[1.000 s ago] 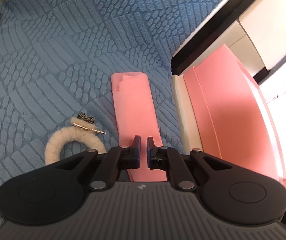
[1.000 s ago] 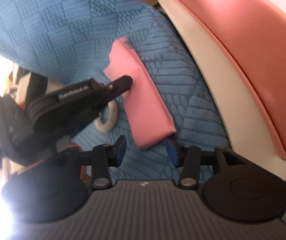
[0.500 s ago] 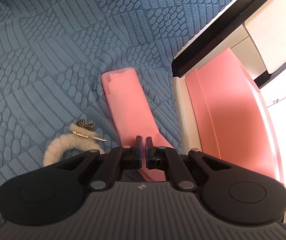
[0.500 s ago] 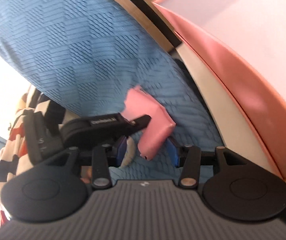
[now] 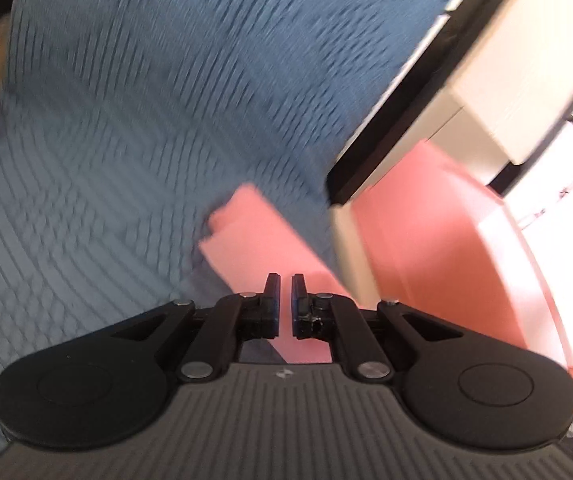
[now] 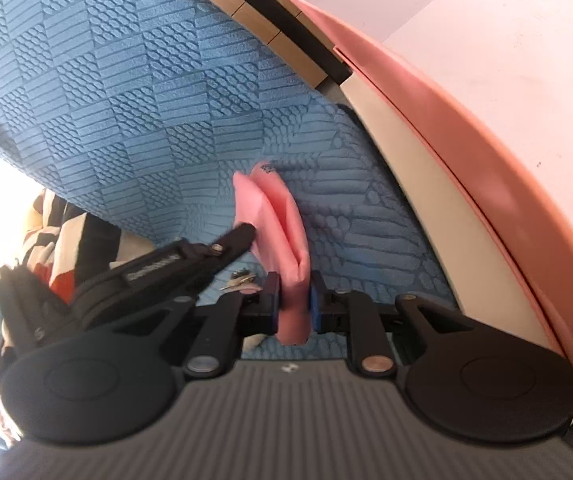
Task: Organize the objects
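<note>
Across both views, a blue textured bedspread, now more of it visible than a second ago, since both cameras sit higher. At the right, a cream and pink headboard panel, unchanged in place.

On the bedspread a second ago, flat and long; now lifted at its near end and folded lengthwise into a narrow upright shape: the pink pouch. In the left wrist view, blurred and tilted to the left.

Right gripper: wide apart before, with the pouch end only lying between the blue pads; now closing on that end, pads pressing both sides of the fabric. Left gripper: together, pinching the pouch edge from the left, as before.

Under the pouch, just visible, a small metal hair ornament; the fluffy ring seen earlier beside it no longer in the left wrist view.
</note>
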Available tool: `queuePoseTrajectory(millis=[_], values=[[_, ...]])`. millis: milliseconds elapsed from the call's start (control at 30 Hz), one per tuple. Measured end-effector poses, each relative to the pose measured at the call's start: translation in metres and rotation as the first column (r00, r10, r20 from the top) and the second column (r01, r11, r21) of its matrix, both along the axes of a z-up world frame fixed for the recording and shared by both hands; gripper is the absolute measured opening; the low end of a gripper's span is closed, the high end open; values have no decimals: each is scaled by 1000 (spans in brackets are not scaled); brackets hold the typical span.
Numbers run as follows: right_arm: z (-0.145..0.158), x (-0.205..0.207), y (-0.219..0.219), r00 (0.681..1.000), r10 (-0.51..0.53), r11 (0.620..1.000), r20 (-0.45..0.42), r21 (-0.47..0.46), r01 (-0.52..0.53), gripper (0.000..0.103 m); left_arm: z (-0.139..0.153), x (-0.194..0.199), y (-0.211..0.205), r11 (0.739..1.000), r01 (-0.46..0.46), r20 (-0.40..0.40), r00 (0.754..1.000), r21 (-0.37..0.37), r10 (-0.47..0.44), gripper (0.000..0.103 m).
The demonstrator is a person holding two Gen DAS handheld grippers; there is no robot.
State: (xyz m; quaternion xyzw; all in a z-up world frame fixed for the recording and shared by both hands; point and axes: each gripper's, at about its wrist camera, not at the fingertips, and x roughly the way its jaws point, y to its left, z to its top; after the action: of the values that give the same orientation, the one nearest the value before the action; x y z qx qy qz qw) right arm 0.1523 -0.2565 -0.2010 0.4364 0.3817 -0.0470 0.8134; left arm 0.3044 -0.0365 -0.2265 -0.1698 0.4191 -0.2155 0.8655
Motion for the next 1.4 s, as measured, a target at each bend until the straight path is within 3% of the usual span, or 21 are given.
queuePoseTrajectory(millis=[67,267,433,533,567,600,767,1033,1167,1233,1333,1400], values=[[10,1,-2,1000,12,1000,-9,-10,-12,17,12,-12,0,999,22,62,998,42,-24,7],[41,-4,-9,999,37,999,-26,-36,-37,17,32,-50,6,995,51,148,987,84,-64,7],[71,-10,-16,999,33,999,-33,-34,-34,17,49,-82,-5,979,112,245,958,169,-152,8],[90,-11,-17,999,35,999,-36,-37,-37,17,55,-99,-12,969,137,283,939,207,-193,28],[96,-11,-17,998,35,999,-42,-37,-37,17,57,-104,-15,964,138,305,930,227,-205,47],[101,-11,-16,998,34,999,-49,-35,-36,17,60,-115,-18,959,134,333,918,251,-216,56],[124,-12,-9,996,51,999,-67,-15,-52,17,66,-144,-39,912,130,451,836,389,-311,62],[138,-15,3,982,83,996,-168,-7,-85,17,52,-173,-69,810,64,518,739,583,-431,63],[141,-20,12,975,105,994,-194,31,-101,17,46,-184,-78,769,38,542,686,639,-484,63],[144,-23,16,973,113,993,-201,34,-109,17,44,-184,-79,764,21,545,688,645,-479,63],[146,-25,18,971,116,992,-207,66,-104,17,47,-180,-75,788,12,554,704,615,-444,57],[147,-25,19,971,120,992,-206,72,-108,17,49,-177,-72,800,-6,559,718,601,-414,40]])
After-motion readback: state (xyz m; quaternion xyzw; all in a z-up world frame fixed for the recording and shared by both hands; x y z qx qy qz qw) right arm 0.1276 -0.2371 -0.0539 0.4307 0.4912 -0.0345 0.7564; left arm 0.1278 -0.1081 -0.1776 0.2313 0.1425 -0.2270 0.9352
